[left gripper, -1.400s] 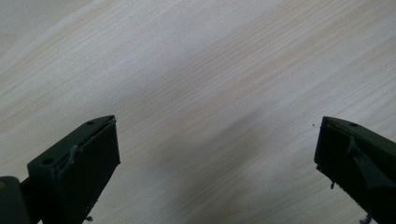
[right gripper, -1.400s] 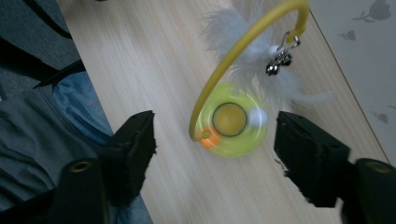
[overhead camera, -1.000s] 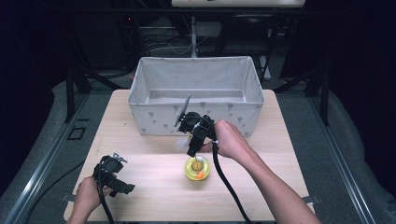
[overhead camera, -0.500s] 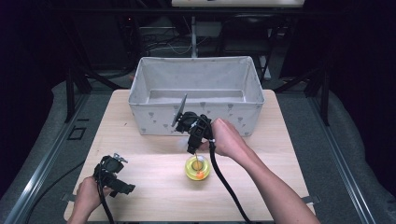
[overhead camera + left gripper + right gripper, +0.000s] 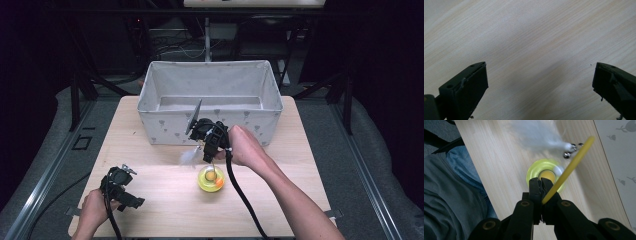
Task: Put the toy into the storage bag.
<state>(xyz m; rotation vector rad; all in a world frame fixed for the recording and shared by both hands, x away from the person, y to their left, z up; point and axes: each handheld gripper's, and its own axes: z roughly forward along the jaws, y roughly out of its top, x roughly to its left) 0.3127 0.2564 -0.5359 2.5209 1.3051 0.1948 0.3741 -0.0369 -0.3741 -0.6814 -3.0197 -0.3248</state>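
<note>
At mid-frame of the high view, the right gripper, its jaws having just closed, clamps a yellow feather wand above the yellow base; the left gripper gapes wide over bare tabletop.

We see a pale wooden table with a light grey fabric bin standing at its far edge, printed with small grey motifs. Behind the table we make out dark metal stand legs and cables on the floor.
</note>
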